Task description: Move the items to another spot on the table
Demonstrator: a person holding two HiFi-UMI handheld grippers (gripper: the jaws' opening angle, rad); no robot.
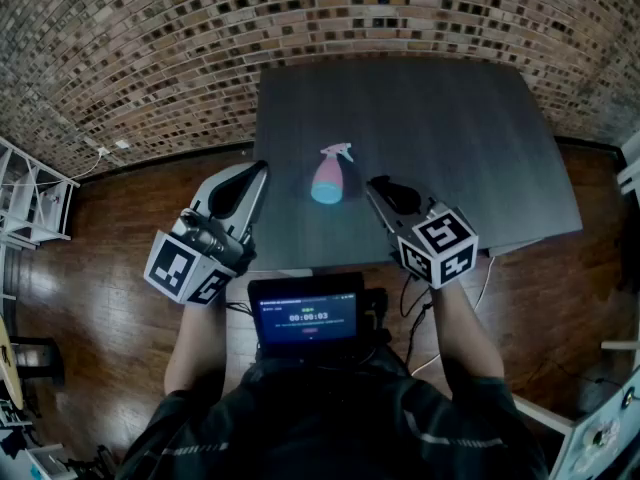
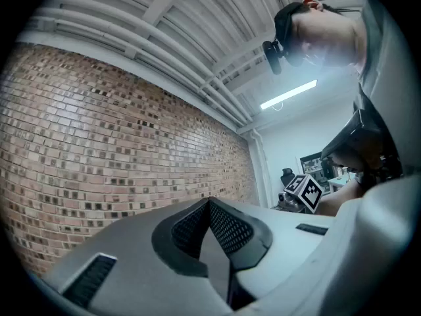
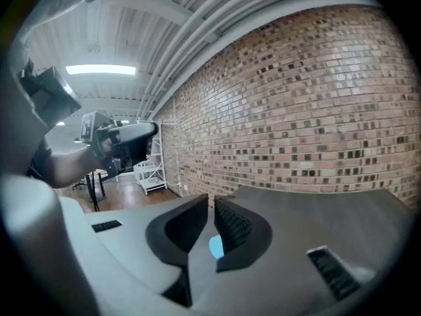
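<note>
A spray bottle [image 1: 331, 174] with a pink body, a blue base and a pale pink trigger head lies on the dark table [image 1: 450, 128], near its front edge. My left gripper [image 1: 260, 168] is held to the left of the bottle at the table's front left corner, its jaws shut and empty [image 2: 209, 204], pointing up at the brick wall. My right gripper [image 1: 372, 182] sits just right of the bottle, apart from it. Its jaws [image 3: 212, 199] are shut with nothing held; a sliver of the bottle's blue base [image 3: 216, 247] shows beyond them.
A small screen [image 1: 305, 318] with a timer sits in front of the person's chest. A white shelf unit [image 1: 30, 198] stands on the wooden floor at the left. A brick wall [image 1: 150, 48] runs behind the table. Cables [image 1: 480, 288] hang by the table's front right.
</note>
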